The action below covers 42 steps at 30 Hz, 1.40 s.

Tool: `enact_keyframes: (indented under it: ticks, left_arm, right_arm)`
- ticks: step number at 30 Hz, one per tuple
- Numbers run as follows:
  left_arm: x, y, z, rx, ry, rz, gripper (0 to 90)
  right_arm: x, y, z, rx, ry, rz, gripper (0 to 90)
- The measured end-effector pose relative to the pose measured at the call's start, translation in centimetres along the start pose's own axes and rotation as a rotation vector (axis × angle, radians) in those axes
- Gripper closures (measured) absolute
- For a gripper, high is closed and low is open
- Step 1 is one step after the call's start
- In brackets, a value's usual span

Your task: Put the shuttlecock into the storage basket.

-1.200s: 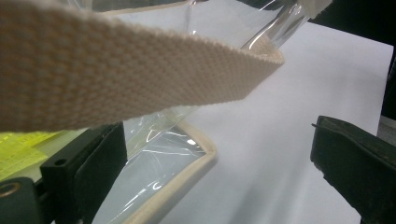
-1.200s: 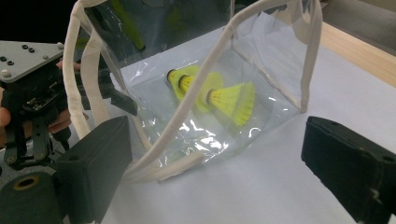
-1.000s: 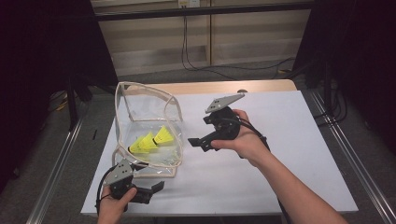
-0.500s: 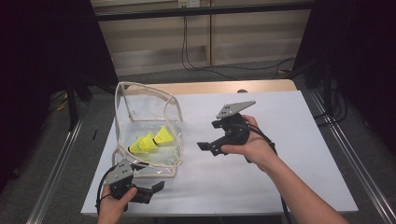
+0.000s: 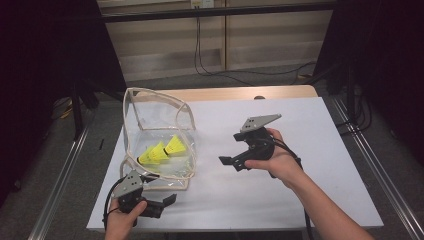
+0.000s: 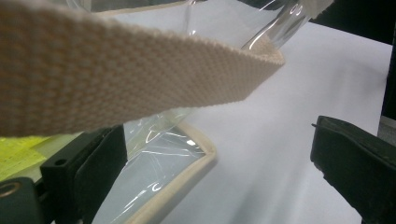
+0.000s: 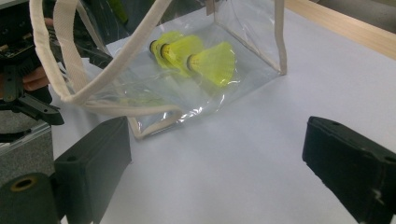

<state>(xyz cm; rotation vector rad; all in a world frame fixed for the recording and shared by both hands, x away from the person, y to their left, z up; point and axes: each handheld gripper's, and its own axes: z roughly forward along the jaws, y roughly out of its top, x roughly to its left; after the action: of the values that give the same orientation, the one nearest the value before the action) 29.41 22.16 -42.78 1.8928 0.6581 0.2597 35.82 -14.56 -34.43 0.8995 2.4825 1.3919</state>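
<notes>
High view shows a clear bag (image 5: 159, 132) with three yellow shuttlecocks (image 5: 161, 151) lying inside it, just ahead of the left gripper (image 5: 167, 200). The job looks like putting shuttlecocks in the bag, and I think that part is done, since none lie loose on the table (image 5: 300, 190).

The right gripper (image 5: 229, 162) is off to the side of the bag, well apart from it. Its jaws stand wide open and hold nothing (in the right gripper view there is just white table between them). From there the bag (image 7: 205, 70) lies ahead and a bit to the left, with the shuttlecocks (image 7: 196, 56) side by side in it.

In the left gripper view the jaws are wide open too. A cream strap (image 6: 140, 79) hangs right above them, very close, and the bag's corner (image 6: 173, 163) lies by the left jaw. I cannot tell if that jaw touches the bag. Nothing is pinched.

Next move, I guess: lift the left gripper a little so the strap sits between the jaws, then squeeze. The strap is floppy, so it could slip out.
</notes>
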Motion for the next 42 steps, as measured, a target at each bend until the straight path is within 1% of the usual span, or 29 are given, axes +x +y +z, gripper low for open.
enact_keyframes:
  ticks: [9,10,14,16,19,23,35,38,42]
  left_arm:
    - [0.0,0.0,0.0,0.003,0.001,0.001,3.8]
    - [0.0,0.0,0.1,-0.002,0.001,0.001,3.7]
    - [0.0,0.0,0.0,-0.002,-0.001,0.0,3.8]
    - [0.0,0.0,0.0,0.004,0.002,0.002,3.8]
    - [0.0,0.0,0.1,-0.003,0.0,0.0,3.7]
    - [0.0,0.0,0.1,0.0,0.002,0.001,3.8]
    - [0.0,0.0,0.0,0.005,0.002,0.002,3.9]
    - [0.0,0.0,0.1,0.006,0.002,0.004,3.9]
    - [0.0,0.0,0.2,0.007,0.002,0.004,3.8]
  right_arm:
    - [-0.5,-1.2,-0.4,-0.011,-0.003,0.007,7.9]
    - [-0.5,-1.4,-0.4,-0.012,-0.005,0.008,7.9]
    - [-0.8,-2.1,-0.5,-0.006,-0.01,0.016,7.8]
    - [-1.0,-2.5,-0.6,-0.007,-0.013,0.02,7.8]
    - [-1.2,-3.0,-0.8,-0.012,-0.015,0.028,7.8]
    - [-1.5,-3.7,-1.0,-0.012,-0.024,0.032,7.6]
    - [-2.5,-6.4,-1.8,-0.014,-0.039,0.065,7.7]
    - [-2.8,-7.1,-2.1,-0.016,-0.059,0.07,7.8]
    - [-3.2,-7.8,-2.5,-0.018,-0.057,0.085,7.4]
